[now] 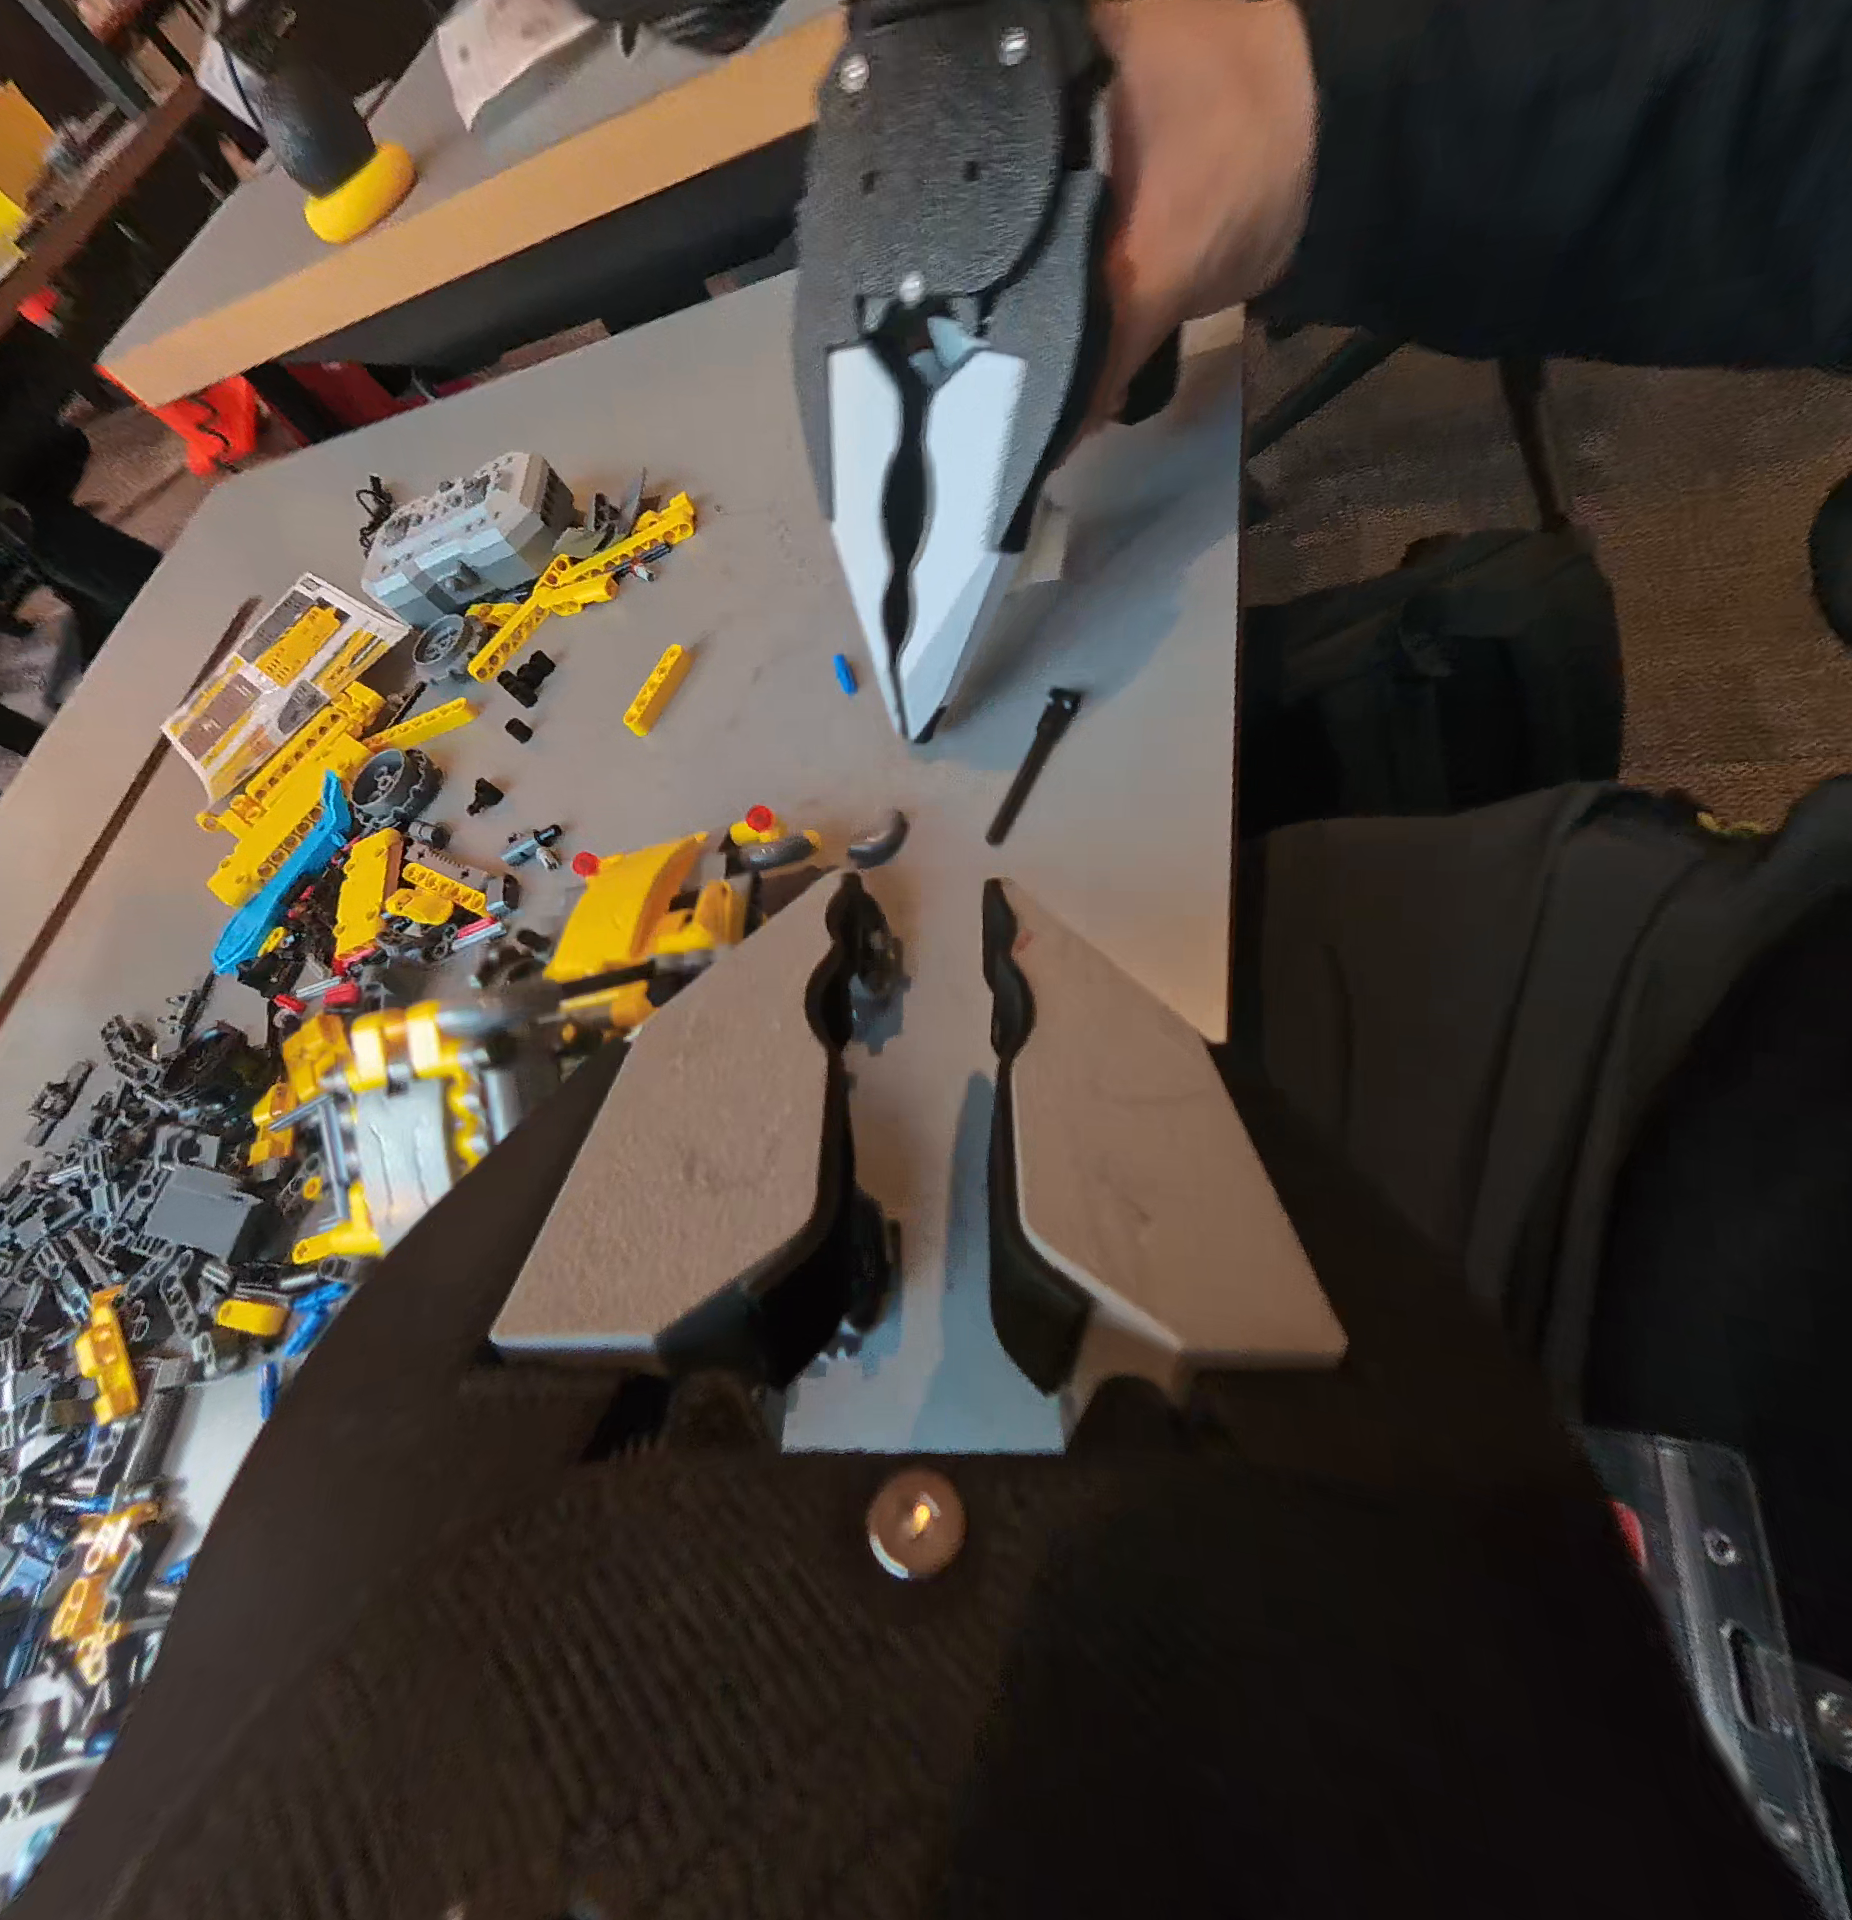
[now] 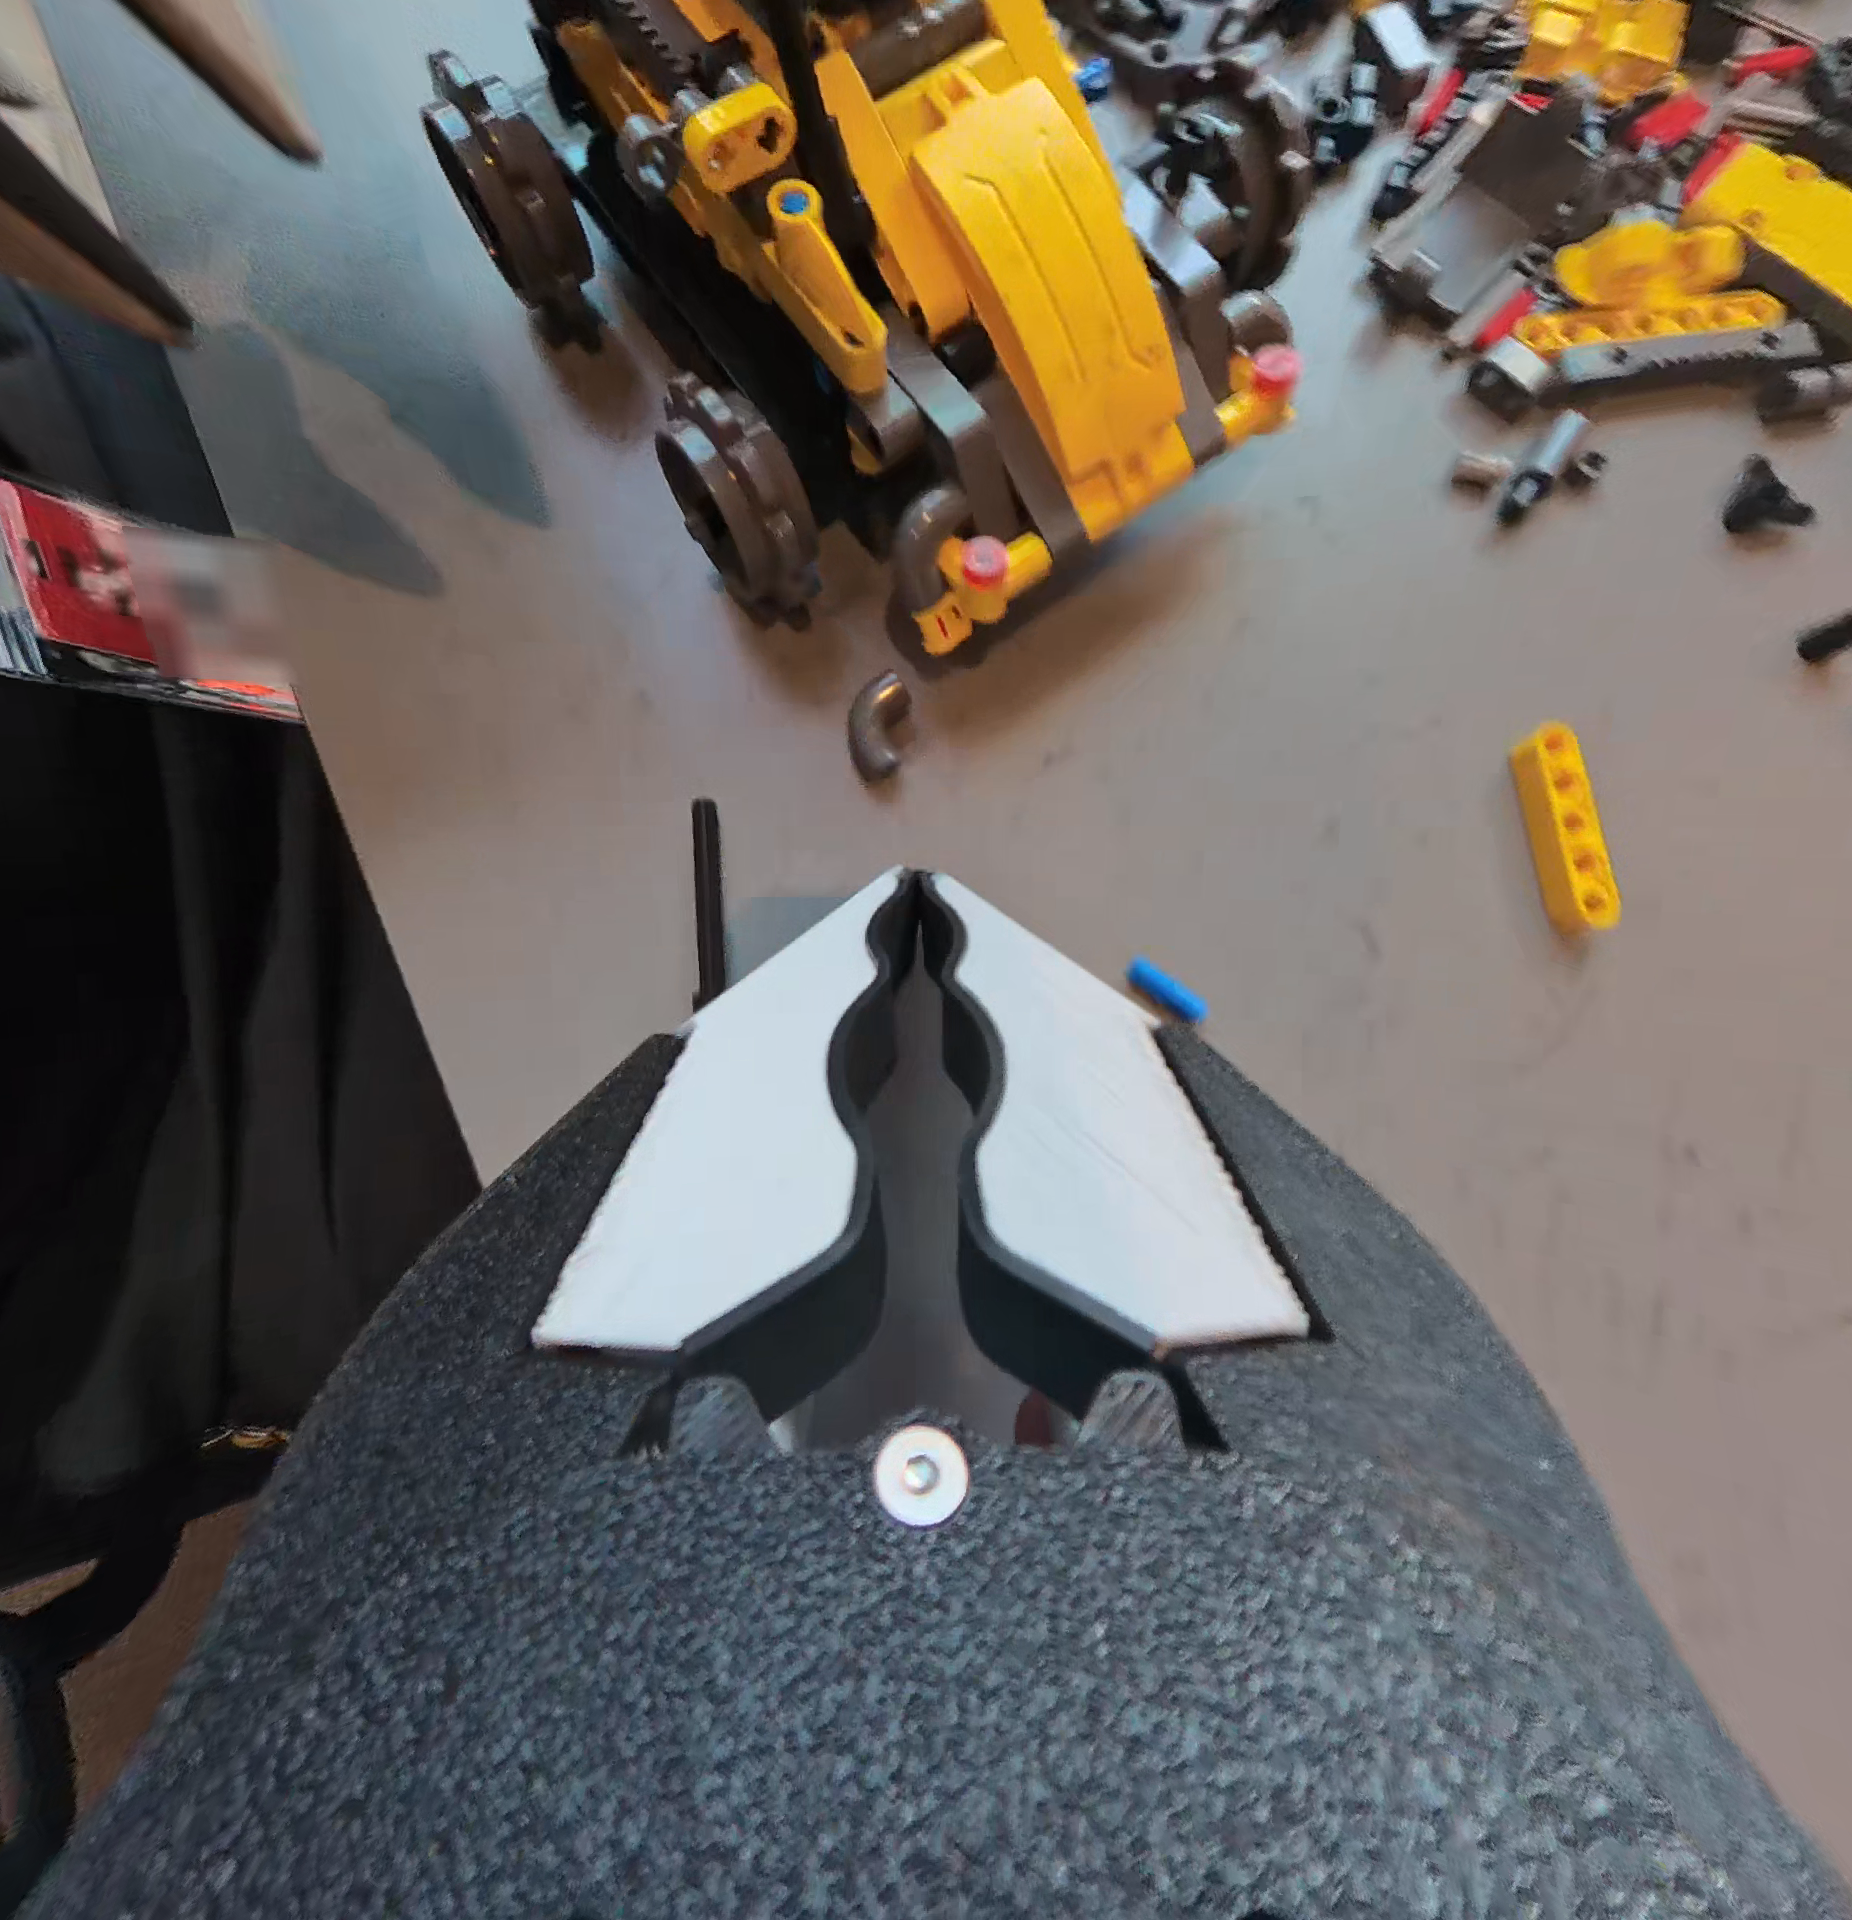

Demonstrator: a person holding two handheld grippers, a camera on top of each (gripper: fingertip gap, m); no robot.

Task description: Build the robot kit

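A grey table point(image 1: 1109, 644) fills mid-frame. A yellow toy vehicle point(image 2: 1005, 312) sits upper centre. The left gripper point(image 1: 917, 883) hangs spread, empty; the right gripper point(image 2: 914, 878) is clenched, empty, beside a black rod point(image 2: 706, 894) and blue pin point(image 2: 1166, 987).

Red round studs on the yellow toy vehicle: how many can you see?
2. One red stud sits on the vehicle's far front corner, the other on its near front corner. More may be hidden behind it.
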